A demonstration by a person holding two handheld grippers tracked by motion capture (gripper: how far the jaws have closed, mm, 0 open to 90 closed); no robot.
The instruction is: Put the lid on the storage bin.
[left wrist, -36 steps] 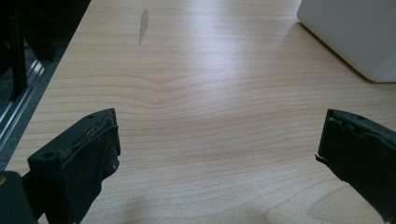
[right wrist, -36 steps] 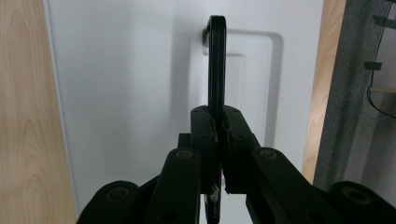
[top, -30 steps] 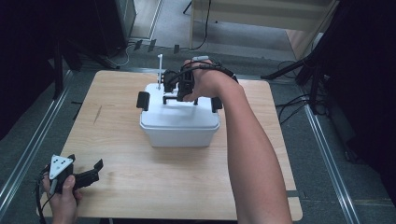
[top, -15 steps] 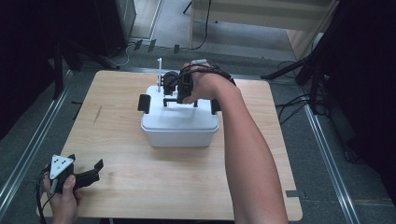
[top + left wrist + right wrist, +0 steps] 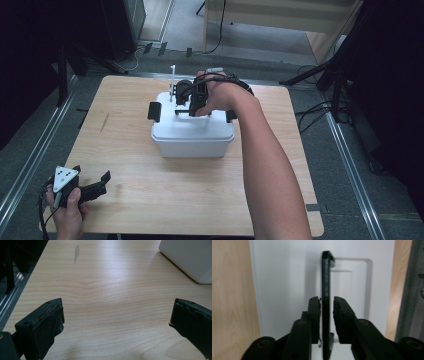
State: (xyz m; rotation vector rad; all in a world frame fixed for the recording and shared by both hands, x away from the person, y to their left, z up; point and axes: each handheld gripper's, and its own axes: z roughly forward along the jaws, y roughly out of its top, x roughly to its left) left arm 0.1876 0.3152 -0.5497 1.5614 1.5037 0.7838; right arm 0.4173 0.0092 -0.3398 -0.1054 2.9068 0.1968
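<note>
- We see the white lidded box (image 5: 192, 131) near the middle of the wooden table (image 5: 200, 200), a black latch (image 5: 154, 111) on its left end and another on its right.
- The box's black carry handle (image 5: 326, 290) stands up off the lid (image 5: 287, 277). In the right gripper view it runs as a thin bar straight up the picture, its long axis in line with the jaws' reach.
- The right gripper (image 5: 326, 305) hangs over the lid with the bar between its two pads. The jaws have just been opening; we make out a sliver of gap on the right pad's side, the left pad close against the bar or nearly so. We judge the hold as let go, the handle flanked rather than pinched.
- Relation that matters for the coming move: the bar lies dead centre between the jaws, so closing would catch it squarely, while drawing back clear means moving along the jaws' own line — not sideways, or a pad will drag the bar.
- The left gripper (image 5: 92, 187) rests at the near-left corner of the table, well apart from the box. Its jaws stand wide with nothing between them, bare wood ahead.
- In the left gripper view the box's corner (image 5: 190, 260) lies ahead and to the right.
- The right hand (image 5: 220, 95) is by far the nearer to the handle; the left would have to cross much of the table.
</note>
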